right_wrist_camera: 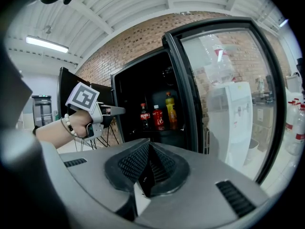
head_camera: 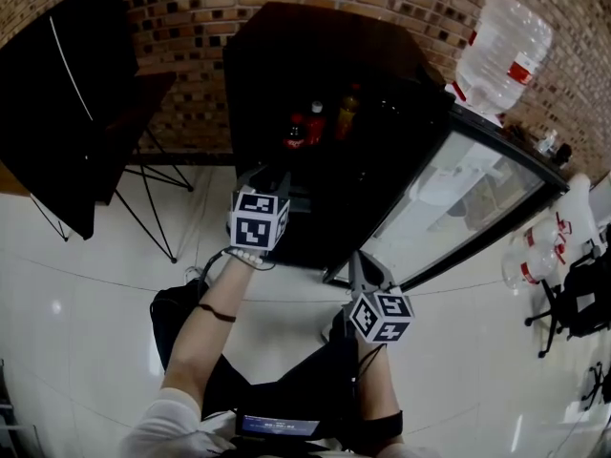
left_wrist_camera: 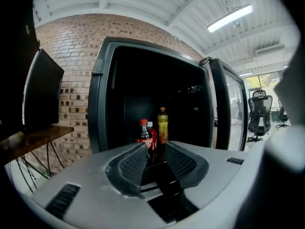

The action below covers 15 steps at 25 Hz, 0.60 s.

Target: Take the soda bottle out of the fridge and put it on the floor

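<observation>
The black fridge stands with its glass door swung open to the right. On a shelf inside stands a dark soda bottle with a red cap and red label. Right beside it are a red bottle with a white cap and a yellow drink bottle. My left gripper is held in front of the fridge opening, short of the bottles. It is open with nothing between its pads. My right gripper hangs lower and nearer to me by the door's edge, shut and empty.
A large water jug sits on a white dispenser behind the open door. More jugs stand at the right. A dark table with thin metal legs is at the left. An office chair stands far right. White tile floor lies below.
</observation>
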Each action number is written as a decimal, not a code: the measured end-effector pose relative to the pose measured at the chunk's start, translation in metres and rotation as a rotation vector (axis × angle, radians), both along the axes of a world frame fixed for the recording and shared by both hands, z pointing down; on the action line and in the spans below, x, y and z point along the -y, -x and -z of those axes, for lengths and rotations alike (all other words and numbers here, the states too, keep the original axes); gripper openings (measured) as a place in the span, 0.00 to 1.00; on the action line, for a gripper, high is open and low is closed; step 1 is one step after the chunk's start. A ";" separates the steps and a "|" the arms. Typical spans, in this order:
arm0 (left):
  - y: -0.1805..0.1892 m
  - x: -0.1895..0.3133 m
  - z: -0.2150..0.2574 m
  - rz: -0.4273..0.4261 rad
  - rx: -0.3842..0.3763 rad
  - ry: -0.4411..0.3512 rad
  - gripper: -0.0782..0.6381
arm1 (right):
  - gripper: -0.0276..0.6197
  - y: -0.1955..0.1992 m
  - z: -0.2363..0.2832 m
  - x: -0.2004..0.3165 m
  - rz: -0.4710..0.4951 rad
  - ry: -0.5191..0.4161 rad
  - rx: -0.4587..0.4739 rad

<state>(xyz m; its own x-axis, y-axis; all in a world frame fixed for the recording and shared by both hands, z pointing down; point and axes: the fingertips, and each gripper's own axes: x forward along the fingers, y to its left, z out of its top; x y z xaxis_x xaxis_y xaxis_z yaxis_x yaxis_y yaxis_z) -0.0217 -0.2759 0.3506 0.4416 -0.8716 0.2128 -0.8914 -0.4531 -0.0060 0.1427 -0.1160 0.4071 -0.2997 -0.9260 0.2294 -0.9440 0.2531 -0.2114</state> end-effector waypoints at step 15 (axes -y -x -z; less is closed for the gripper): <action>-0.036 0.115 0.014 0.052 0.036 0.018 0.44 | 0.06 -0.014 -0.005 0.004 -0.020 0.016 0.033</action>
<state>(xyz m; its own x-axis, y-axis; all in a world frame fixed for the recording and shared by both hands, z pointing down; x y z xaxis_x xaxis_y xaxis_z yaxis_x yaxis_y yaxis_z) 0.0145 -0.3909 0.3370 0.3876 -0.8891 0.2436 -0.9132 -0.4065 -0.0307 0.1568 -0.1202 0.4118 -0.2892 -0.9281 0.2347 -0.9413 0.2310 -0.2463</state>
